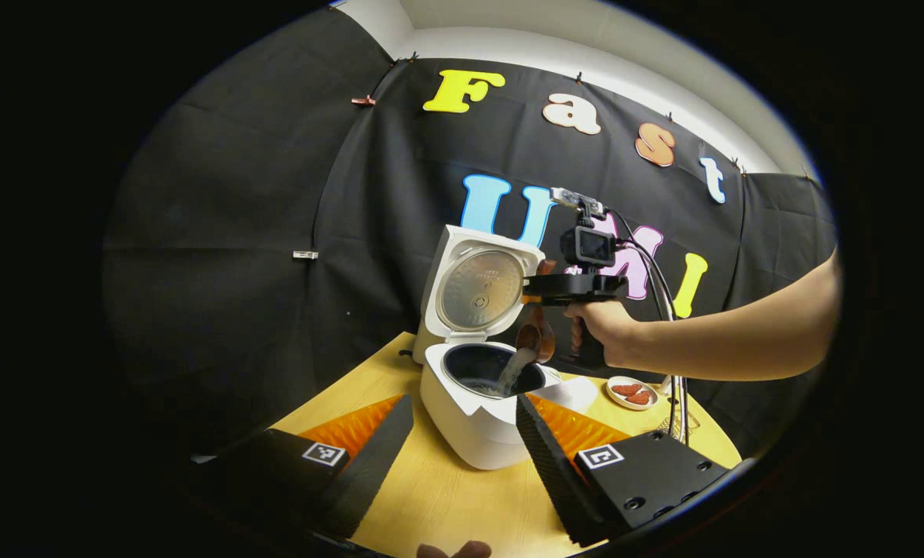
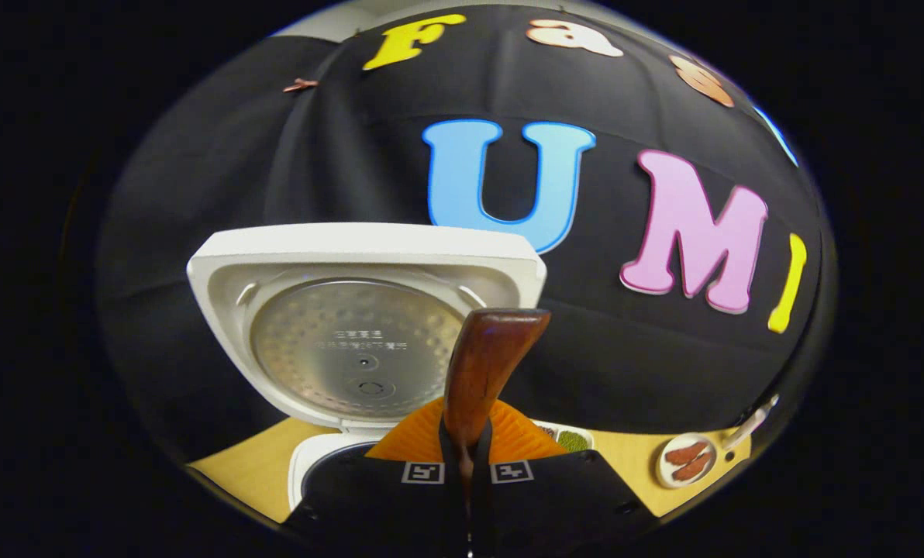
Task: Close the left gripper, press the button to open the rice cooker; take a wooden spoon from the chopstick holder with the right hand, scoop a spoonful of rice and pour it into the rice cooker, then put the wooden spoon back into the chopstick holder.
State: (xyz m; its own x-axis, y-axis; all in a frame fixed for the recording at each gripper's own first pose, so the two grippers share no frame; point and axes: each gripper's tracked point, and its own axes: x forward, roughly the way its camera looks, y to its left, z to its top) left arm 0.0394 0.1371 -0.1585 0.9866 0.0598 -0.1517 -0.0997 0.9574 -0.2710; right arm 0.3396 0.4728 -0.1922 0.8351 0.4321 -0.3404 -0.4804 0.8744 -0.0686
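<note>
Spoon (image 2: 479,372) sits clamped between the right gripper's (image 2: 466,453) fingers, pouring rice into the open cooker (image 1: 474,418); left gripper (image 1: 462,449) gapes empty. Spoon's return remains.

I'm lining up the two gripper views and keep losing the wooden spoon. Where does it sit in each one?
Left gripper view: the wooden spoon is just right of centre, hanging from the right claw and tipping rice into the rice cooker.
Right gripper view: its handle rises at bottom centre, from between that claw's own fingers.
Shared landmark: the cooker's raised lid.
</note>
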